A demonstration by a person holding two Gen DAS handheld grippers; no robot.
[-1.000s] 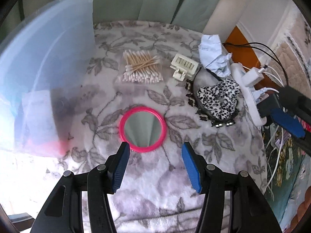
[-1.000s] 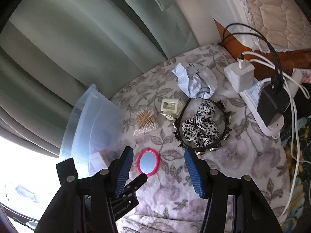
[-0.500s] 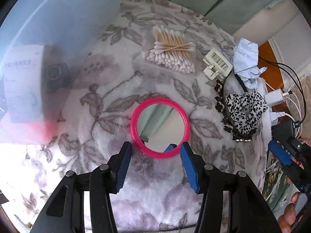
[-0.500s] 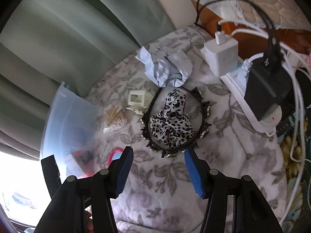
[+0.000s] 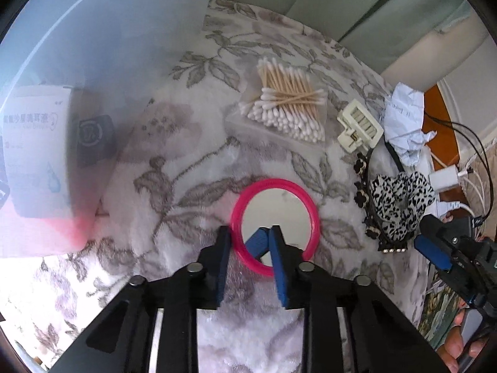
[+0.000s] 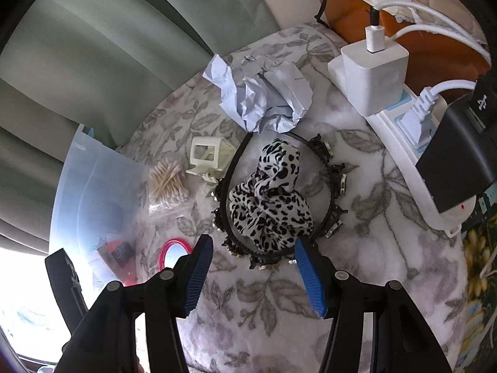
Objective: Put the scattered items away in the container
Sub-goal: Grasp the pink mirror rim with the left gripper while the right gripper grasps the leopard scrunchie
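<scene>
A round pink-rimmed mirror (image 5: 279,205) lies flat on the floral blanket. My left gripper (image 5: 250,233) stands over its near-left rim, left finger outside the rim and right finger over the glass. The jaws are narrowed but open around the rim. My right gripper (image 6: 254,267) is open just above the near edge of a black studded headband (image 6: 329,199). A leopard-print scrunchie (image 6: 270,202) lies inside the headband. The translucent container (image 5: 77,62) stands at the left and holds a white box (image 5: 34,143). The mirror (image 6: 174,251) shows at the lower left of the right wrist view.
A bag of cotton swabs (image 5: 289,105), a cream hair clip (image 5: 360,127) and crumpled paper (image 6: 264,99) lie further back. A power strip (image 6: 403,143) with a white charger (image 6: 369,77), a black adapter (image 6: 456,168) and cables lines the right edge. Green curtains hang behind.
My left gripper has dropped onto the mirror's near rim and its jaws have narrowed around it. My right gripper has moved right and down toward the headband and scrunchie, staying open.
</scene>
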